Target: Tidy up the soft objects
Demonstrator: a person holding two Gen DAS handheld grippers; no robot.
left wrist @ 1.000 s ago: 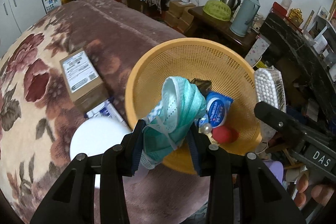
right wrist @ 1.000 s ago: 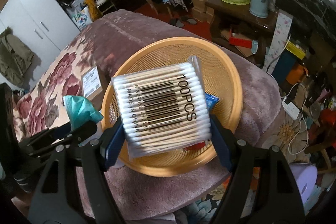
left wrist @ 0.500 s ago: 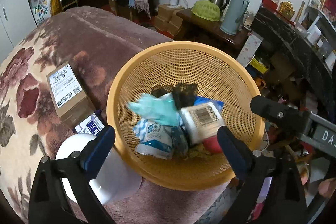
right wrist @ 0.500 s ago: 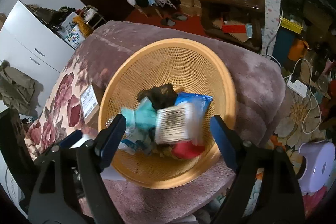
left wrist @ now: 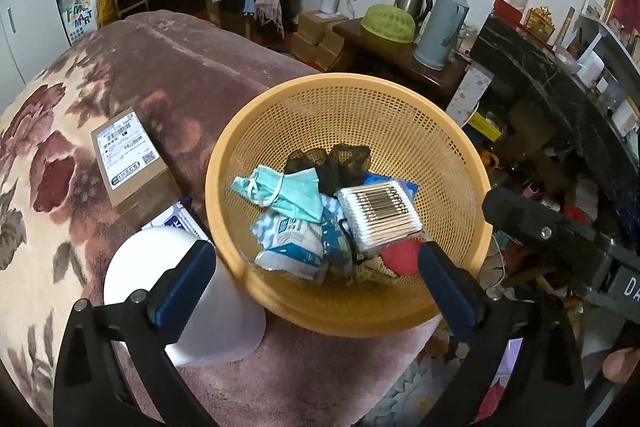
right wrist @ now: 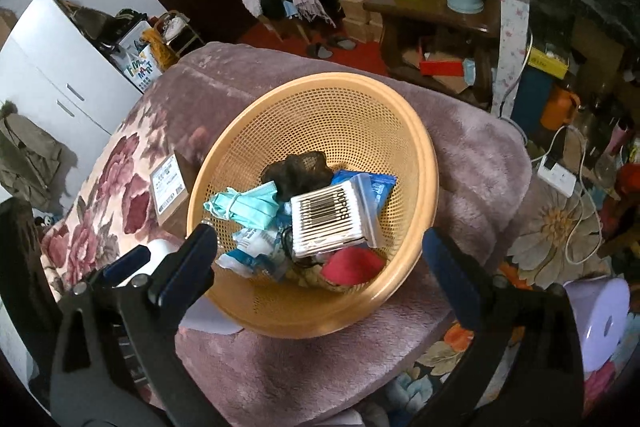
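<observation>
- Presently, the left gripper is seen spread wide, fingers just opened, nothing held;
- the right gripper likewise, just opened;
- the face mask and cotton swab pack are lodged in the orange basket on the bed.

Left gripper: two black plastic arms, angular and rib-edged, each ending in a dark blue rectangular pad. A silver round-head screw sits at each arm joint, with a second further back. Right gripper: same build, black arms, blue pads, silver screws. In the left wrist view its black body carries white lettering, partly cut off, and one silver screw. A bare fingertip shows at the lower right edge; no sleeve visible.
</observation>
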